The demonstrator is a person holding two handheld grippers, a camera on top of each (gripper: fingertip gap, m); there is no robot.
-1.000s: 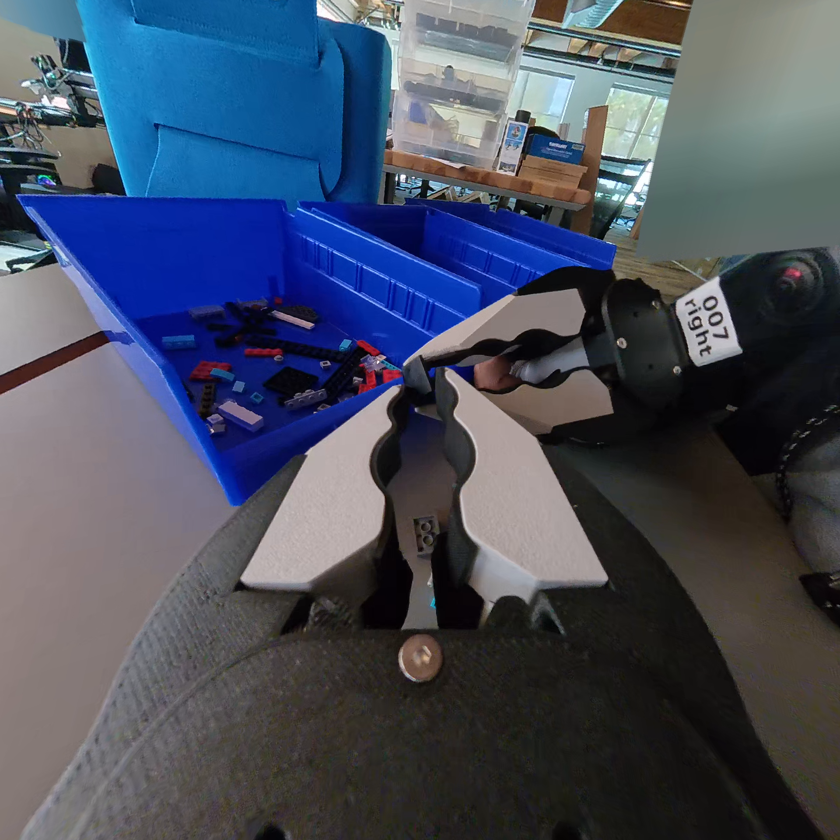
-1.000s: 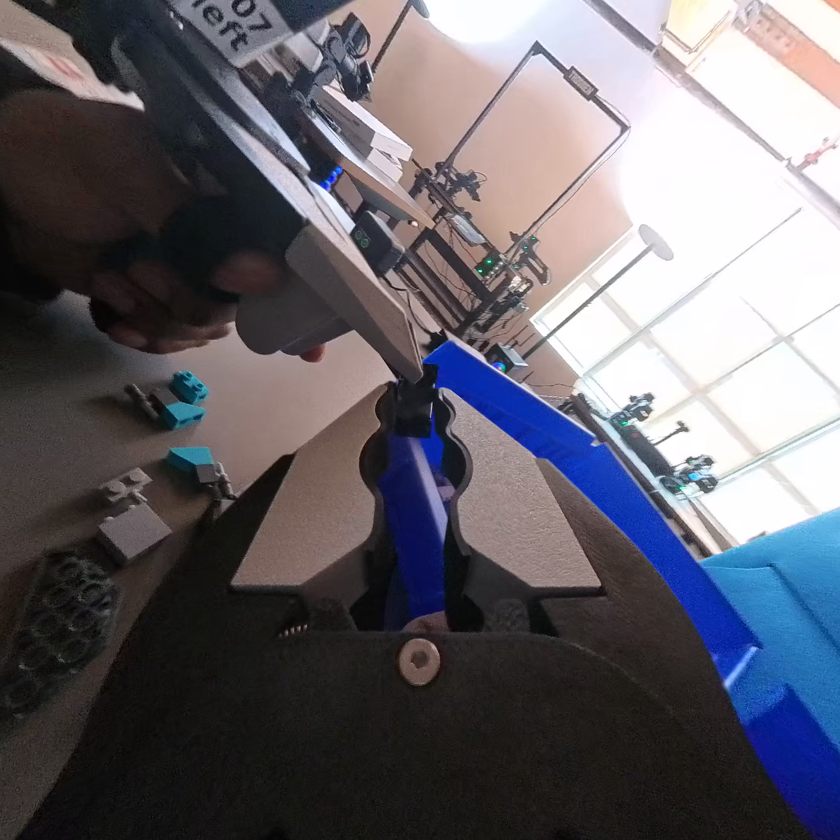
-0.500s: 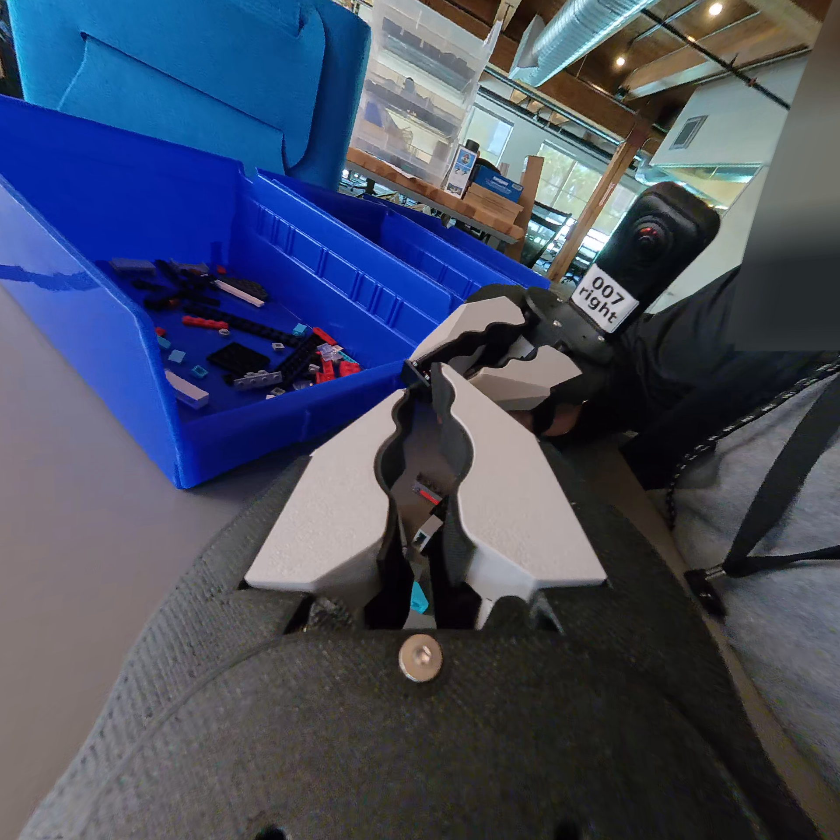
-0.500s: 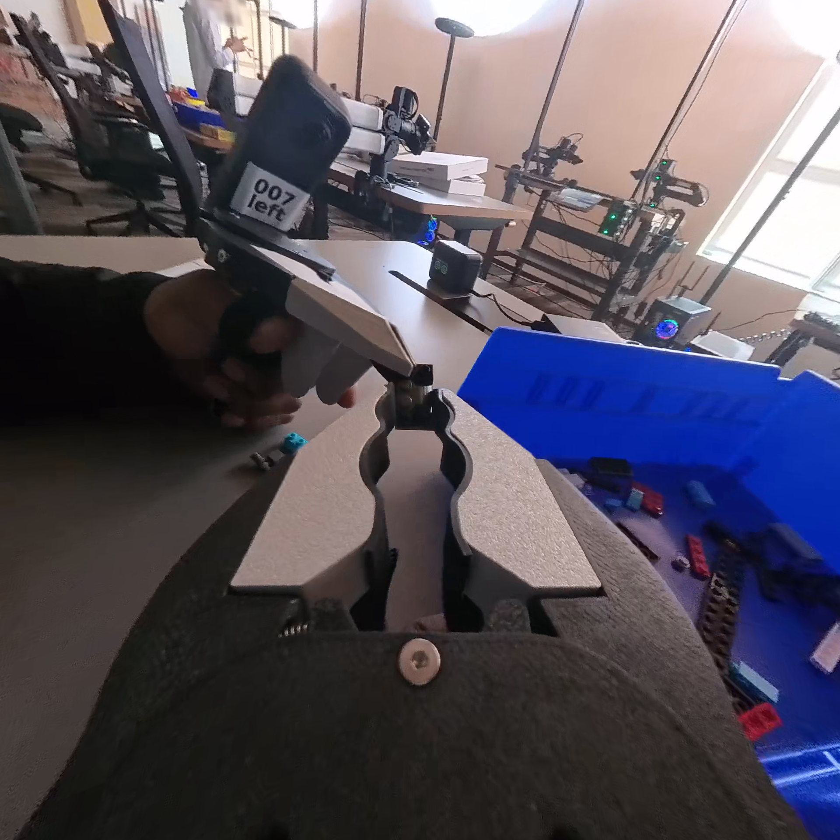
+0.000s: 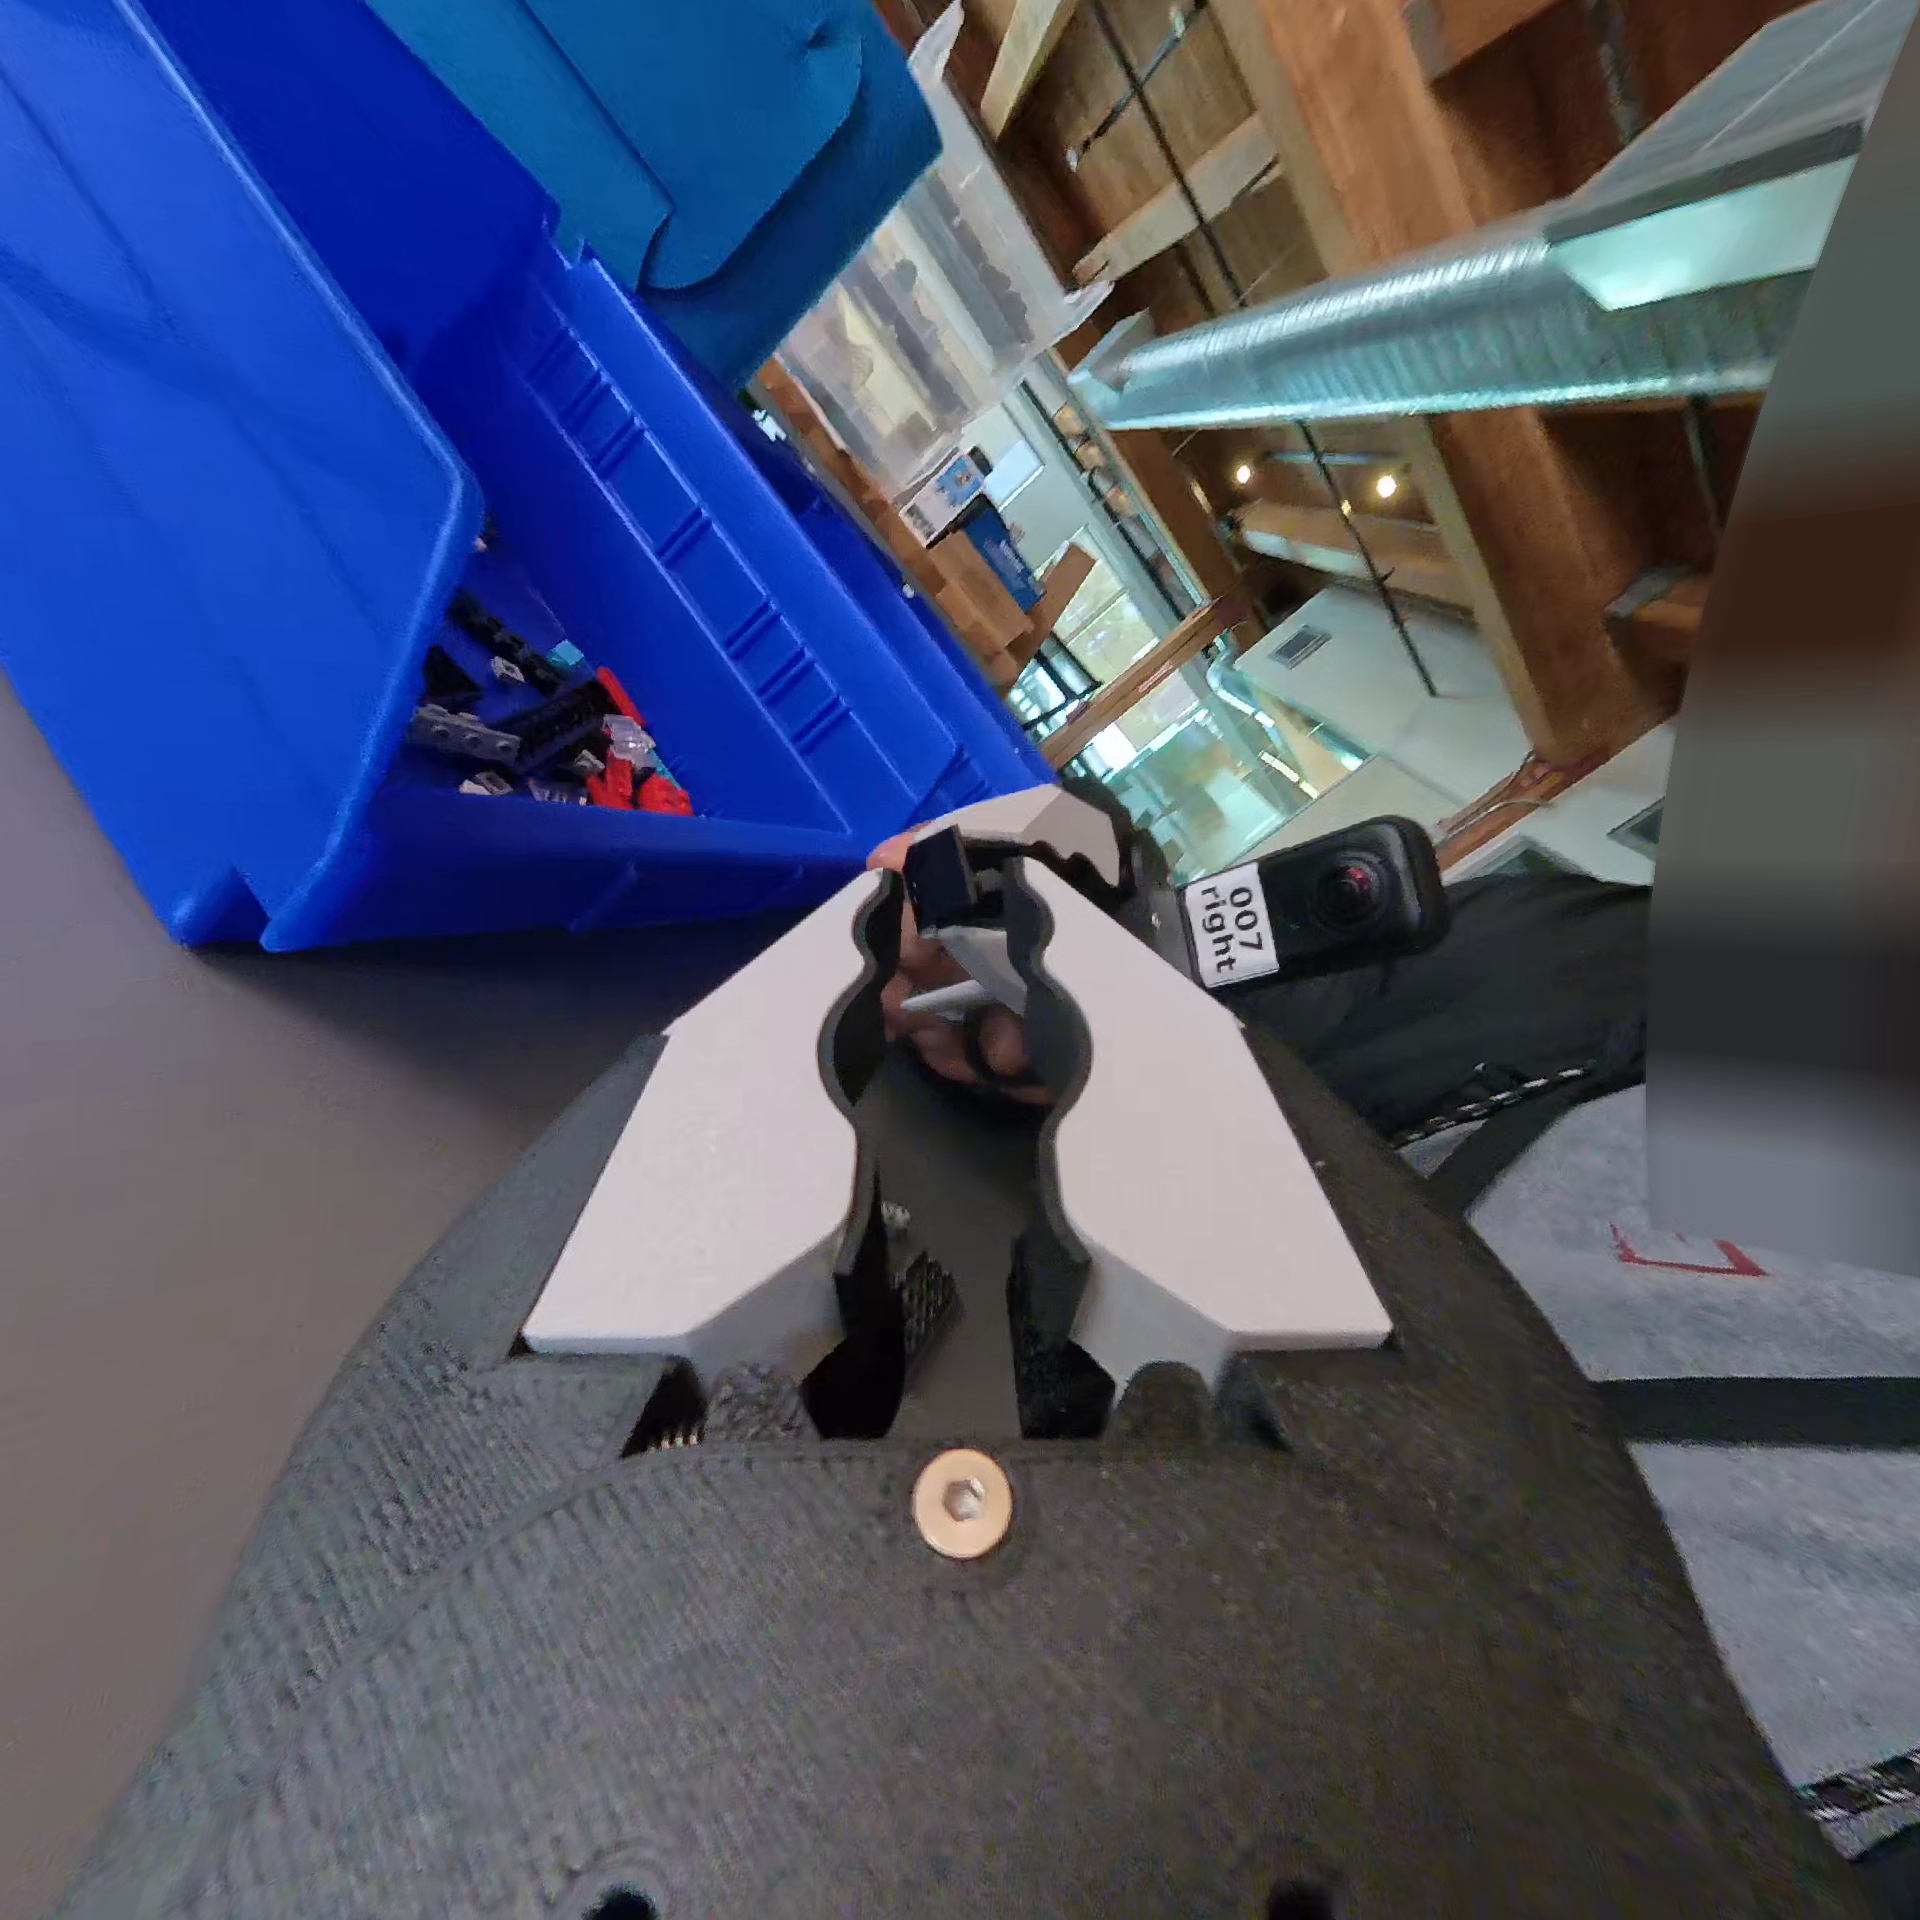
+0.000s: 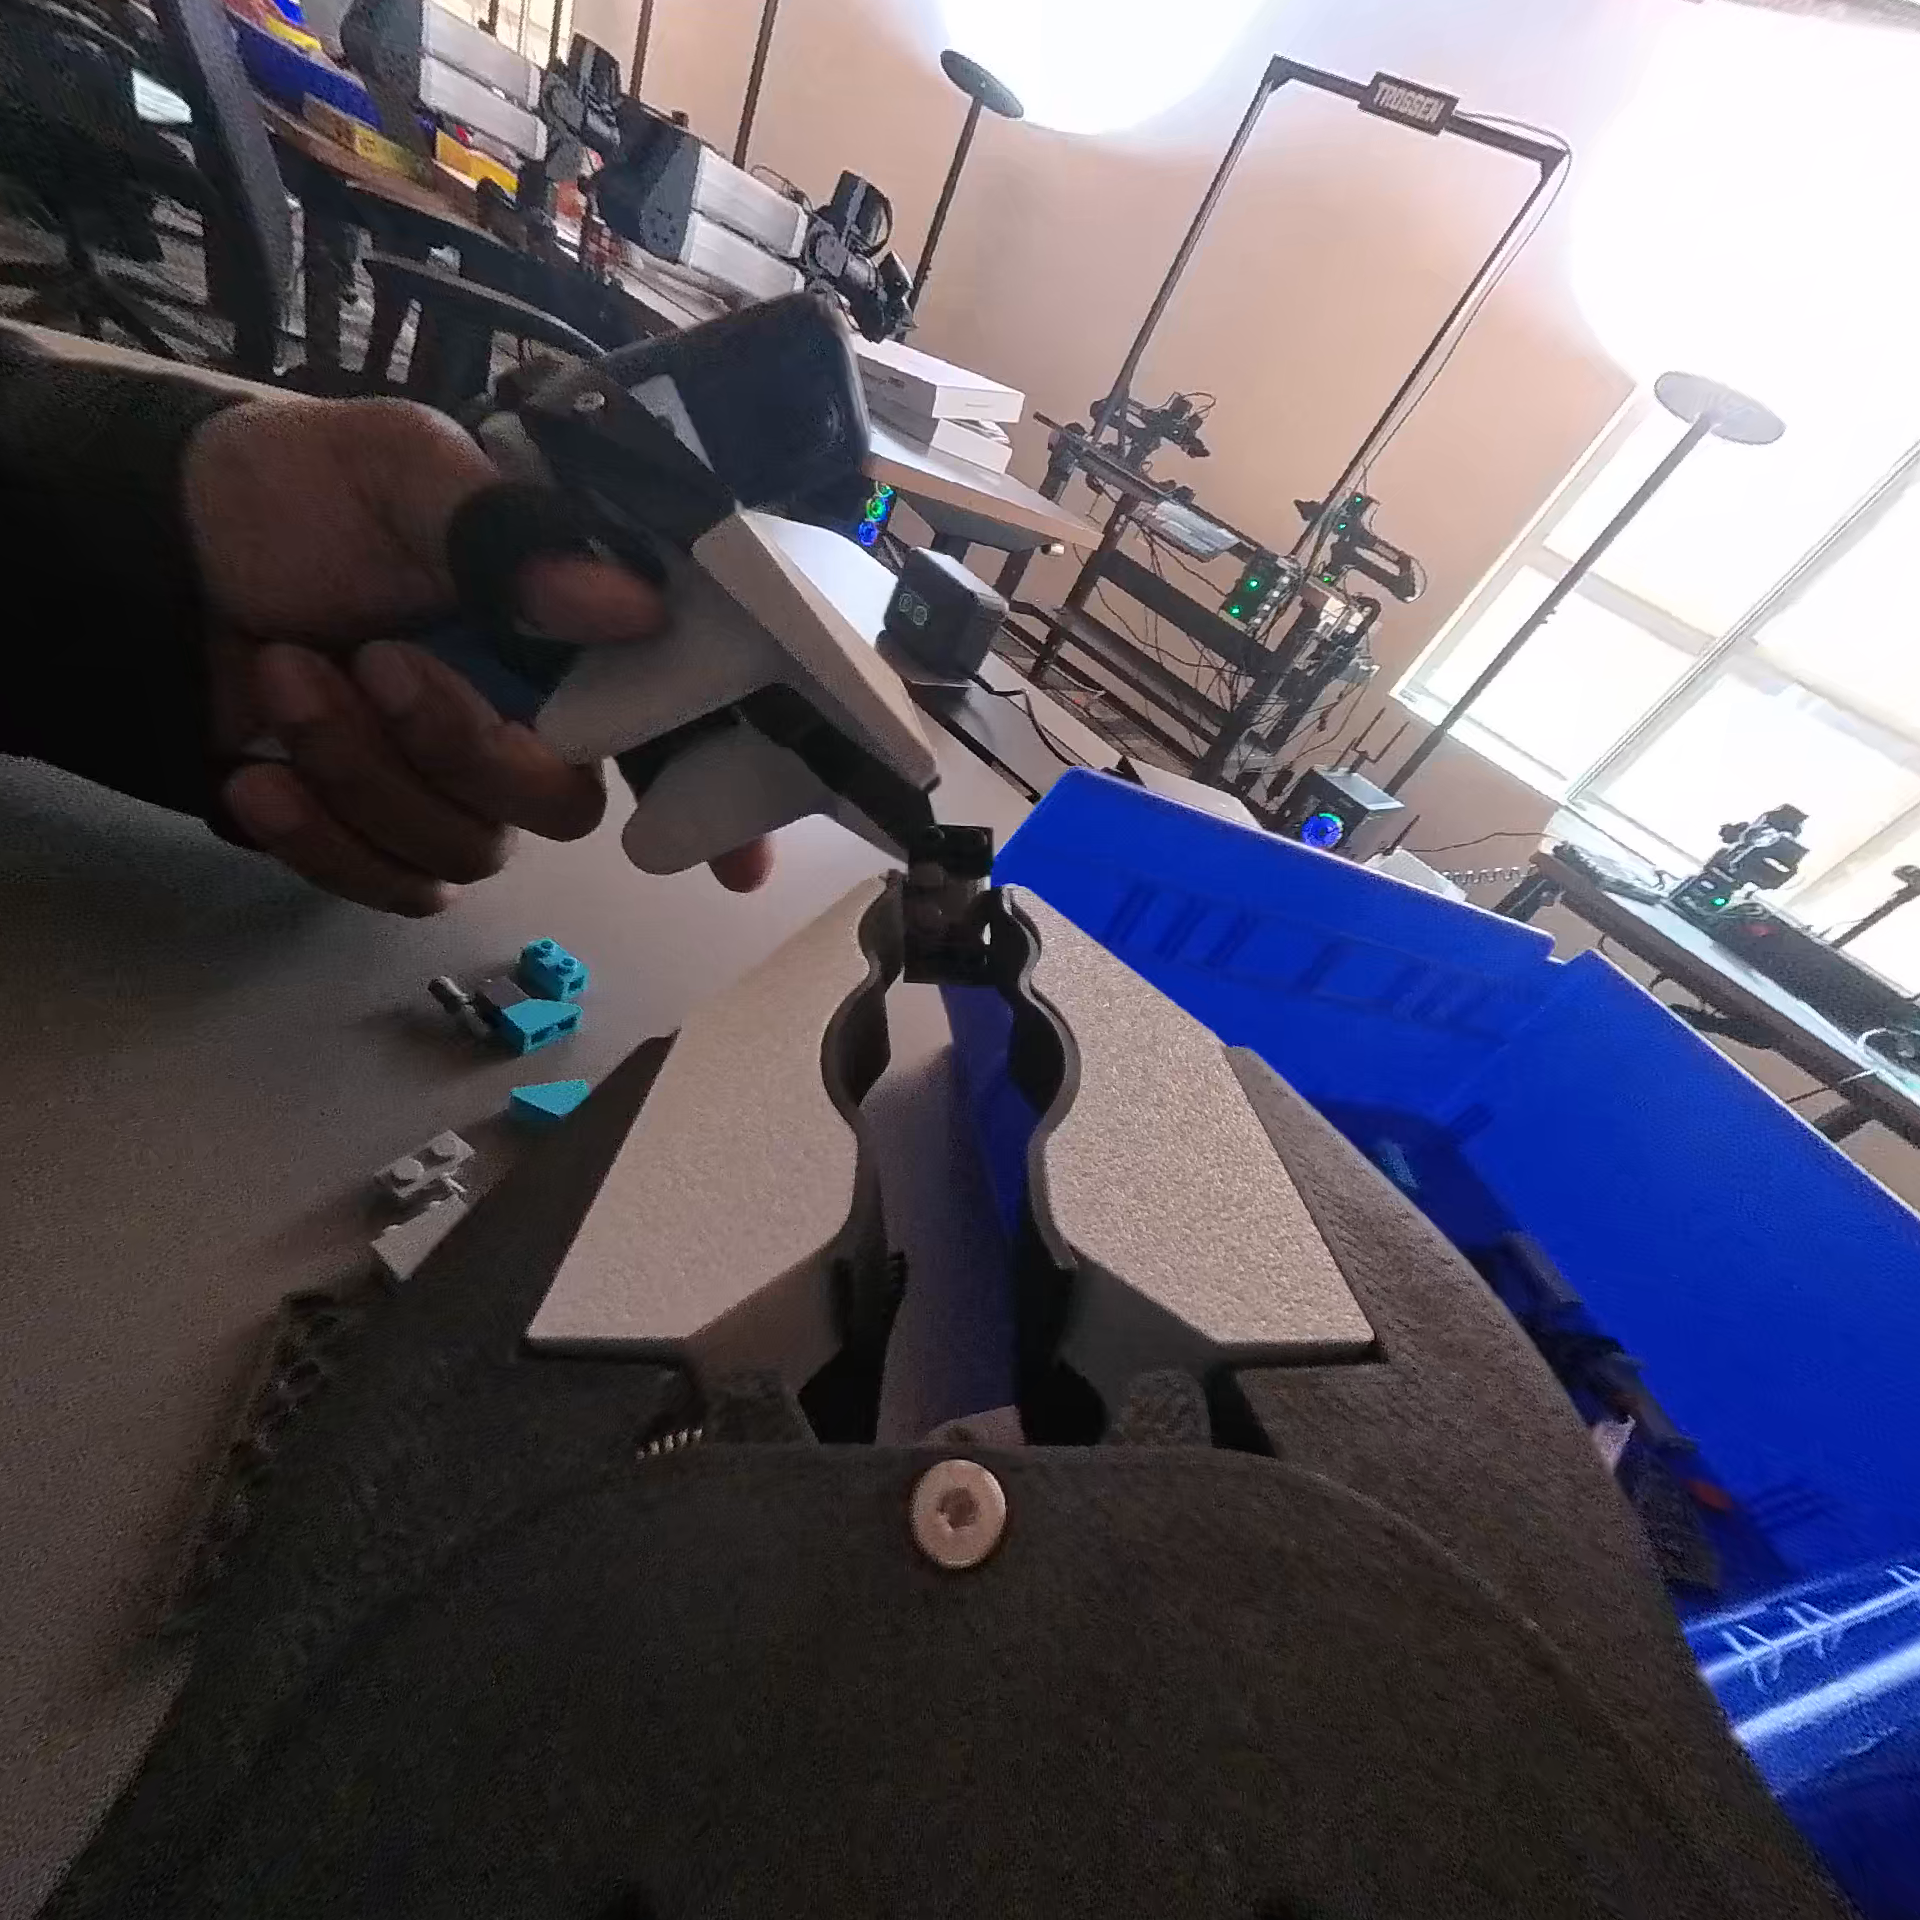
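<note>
Left hand-held gripper [image 6: 940, 847] angled down from upper left, right hand-held gripper [image 6: 945, 925] pointing up, tips meeting, both clenched on one small black brick [image 6: 943, 914] above surface [image 6: 208, 1091], beside blue bin [image 6: 1558, 1091].

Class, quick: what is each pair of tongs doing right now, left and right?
Left tongs: shut on a small black brick.
Right tongs: shut on the same black brick, tip to tip with the left.
</note>
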